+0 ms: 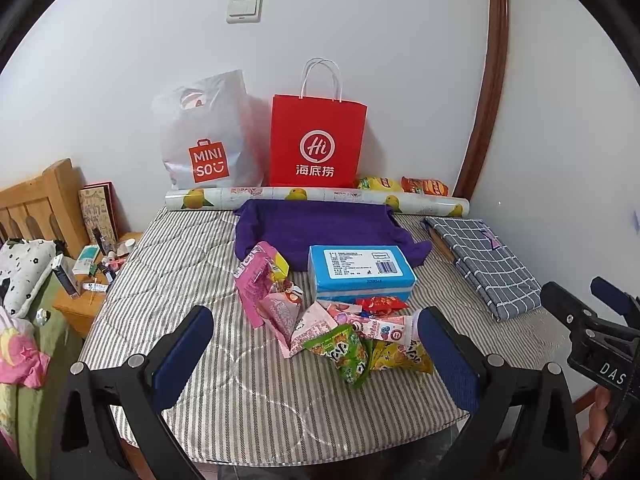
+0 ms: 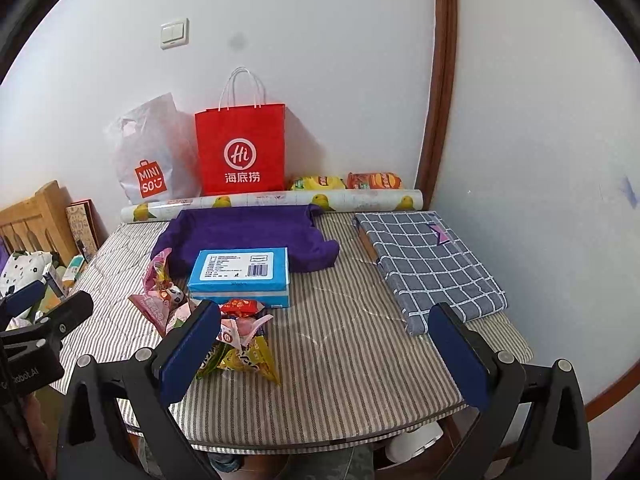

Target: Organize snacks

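Observation:
A heap of snack packets [image 1: 340, 332] lies on the striped mattress [image 1: 192, 264]: pink packets [image 1: 272, 300], a green packet [image 1: 344, 352], a yellow packet [image 1: 400, 356] and a small red one [image 1: 380, 304]. The heap also shows in the right wrist view [image 2: 236, 336]. A blue box [image 1: 360, 270] [image 2: 242, 270] lies just behind it. My left gripper [image 1: 316, 364] is open and empty, just short of the heap. My right gripper [image 2: 324, 356] is open and empty, with the heap by its left finger.
A purple cloth tray [image 1: 312, 228] lies behind the box. A red paper bag [image 1: 316, 140], a white Miniso bag [image 1: 204, 140], a fruit-print roll [image 1: 312, 196] and two chip bags [image 1: 404, 186] stand along the wall. Folded checked cloth [image 2: 428, 260] lies right; a cluttered nightstand [image 1: 88, 280] stands left.

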